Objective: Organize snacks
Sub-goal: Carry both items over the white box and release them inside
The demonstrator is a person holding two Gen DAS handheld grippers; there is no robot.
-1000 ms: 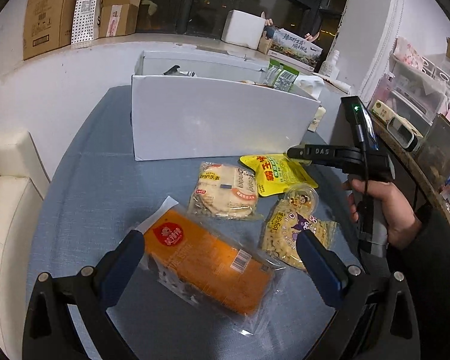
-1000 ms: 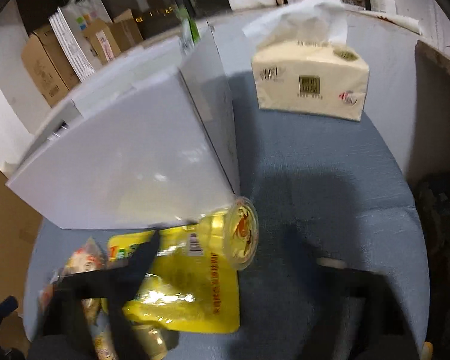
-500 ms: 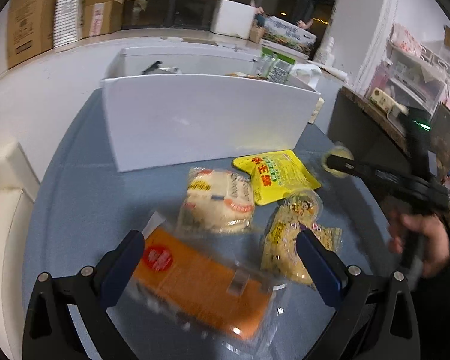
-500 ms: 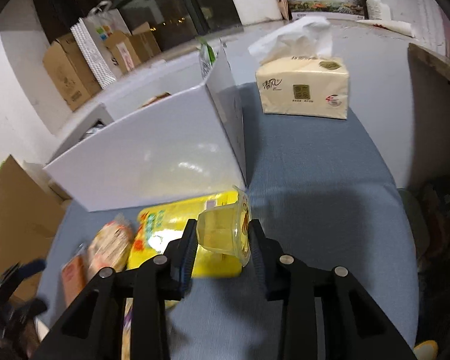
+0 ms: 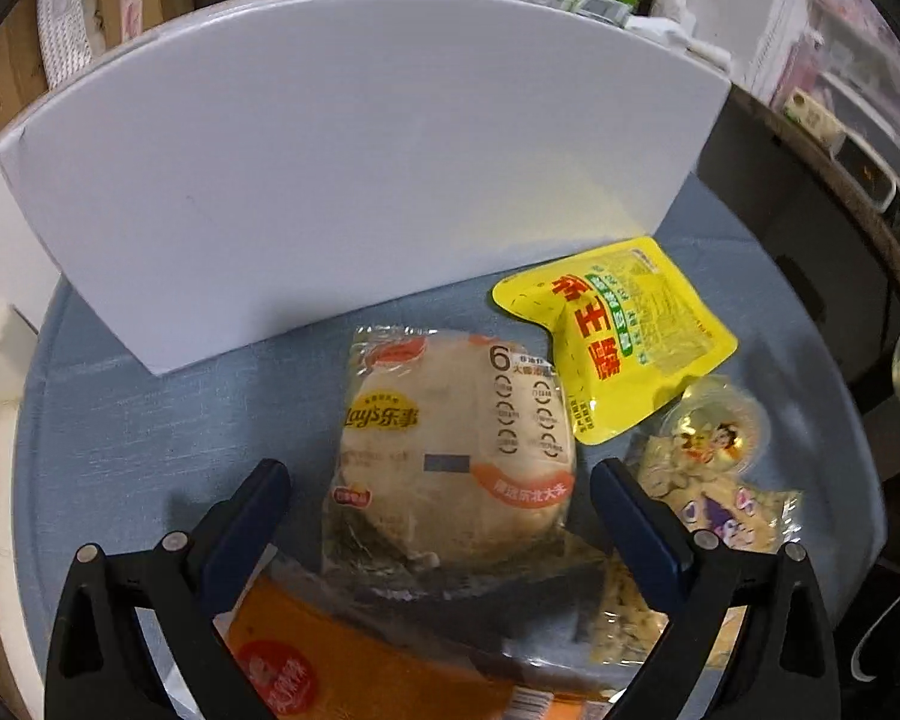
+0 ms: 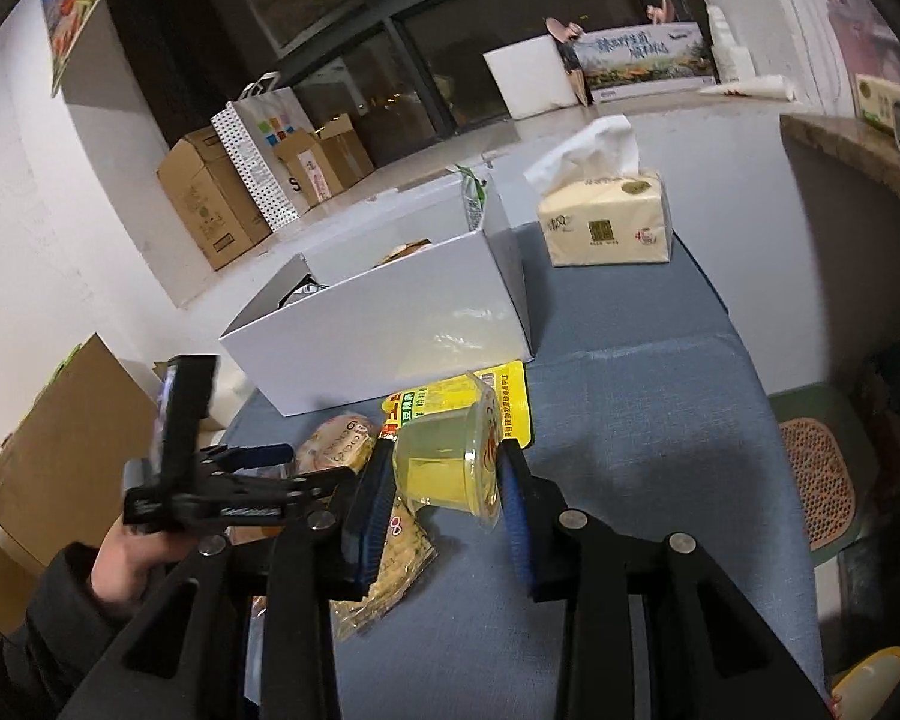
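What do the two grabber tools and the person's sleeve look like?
Both grippers have black Y-shaped frames with silver bolts and long dark blue finger pads. In the right wrist view, the left tool's black handle carries an upright black block, and the sleeve is dark.

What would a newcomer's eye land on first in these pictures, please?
Probably the yellow jelly cup clamped in the right hand-held gripper, held above the blue table. Next, the big white box standing behind the loose snacks, and the round Lay's packet lying between the open fingers of the left hand-held gripper.
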